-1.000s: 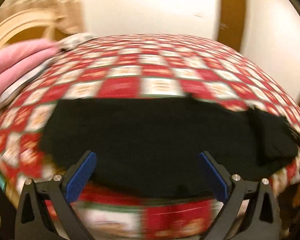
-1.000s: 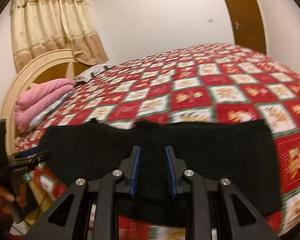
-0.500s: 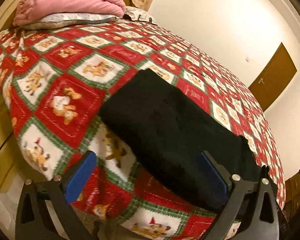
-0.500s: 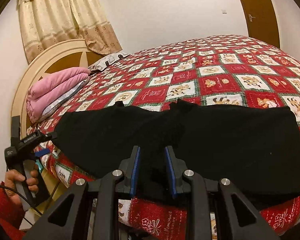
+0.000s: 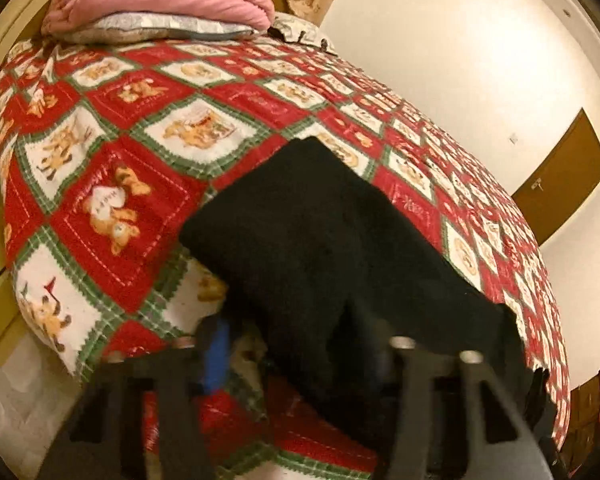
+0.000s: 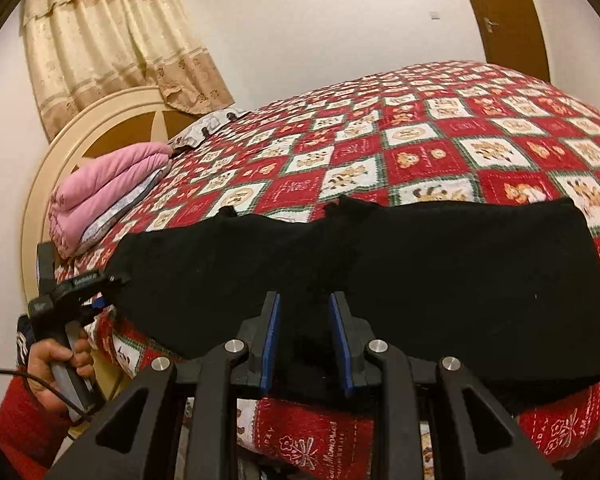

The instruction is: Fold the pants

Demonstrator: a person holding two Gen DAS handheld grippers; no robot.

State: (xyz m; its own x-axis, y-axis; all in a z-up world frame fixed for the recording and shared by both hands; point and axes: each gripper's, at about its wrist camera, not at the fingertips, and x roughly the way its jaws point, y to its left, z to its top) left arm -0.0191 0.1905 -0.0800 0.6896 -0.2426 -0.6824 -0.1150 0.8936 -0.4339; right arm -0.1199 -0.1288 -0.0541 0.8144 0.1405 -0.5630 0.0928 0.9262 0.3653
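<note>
I see the black pants [image 6: 380, 280] lying flat and lengthwise along the near edge of the bedspread [image 6: 440, 152]. From the right wrist view, my right gripper [image 6: 305, 332] points level at the pants' near edge, around mid-length; its jaws stand narrow, with black cloth between the blue pads [image 6: 271, 340], gripping the pants. My left gripper [image 5: 300, 344] sits at the pants' end nearest the headboard [image 6: 100, 120], tilted and aimed along the garment. Its fingers are motion-blurred, with dark cloth over the right one; I cannot tell its opening. The person's left hand [image 6: 56, 364] grips the handle below the bedspread's edge.
</note>
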